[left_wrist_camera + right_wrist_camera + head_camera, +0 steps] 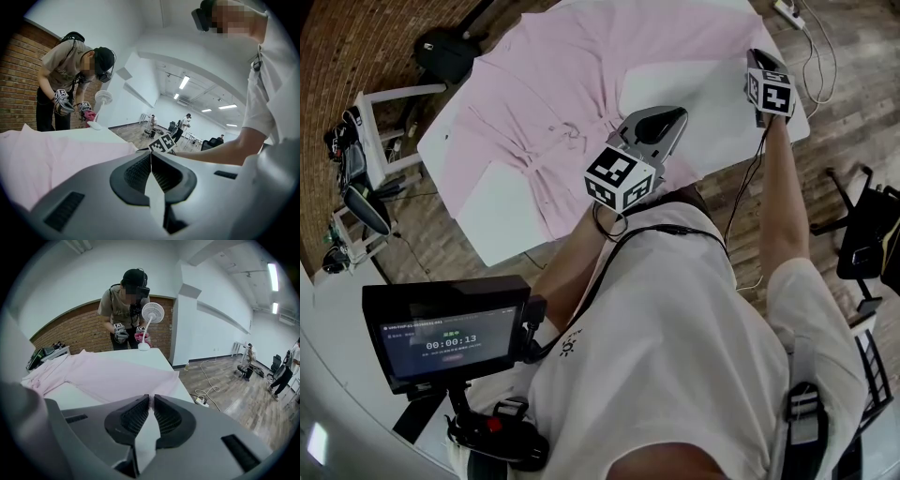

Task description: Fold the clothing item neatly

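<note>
Over the right-hand edge of the desk [502, 202], my right claw [151, 398] was pinched almost flat on the border of the pink garment [581, 84], with a thin sliver of cloth caught between its ribbed black pads [133, 416]. My left claw [151, 154] was closed as well, pads together, held above the desk's near side with no cloth that I could see in it.

Outward from the claws, the garment lay spread open across most of the desk, front up, with its buttoned placket [567, 131] running down the middle and a gathered waist below it. It was thin, matte woven cloth that lay nearly flat, with soft ripples at the gathers. The desk under it was smooth, hard and white.

I judged the garment light and limp. It would sag from any single hold, drag easily over that slick top and crease wherever it bunched. It was not fragile, though the buttons could snag. The best holds looked to be the doubled edges, hem and seams, taken at two corners together so the cloth stayed taut while being carried over.
</note>
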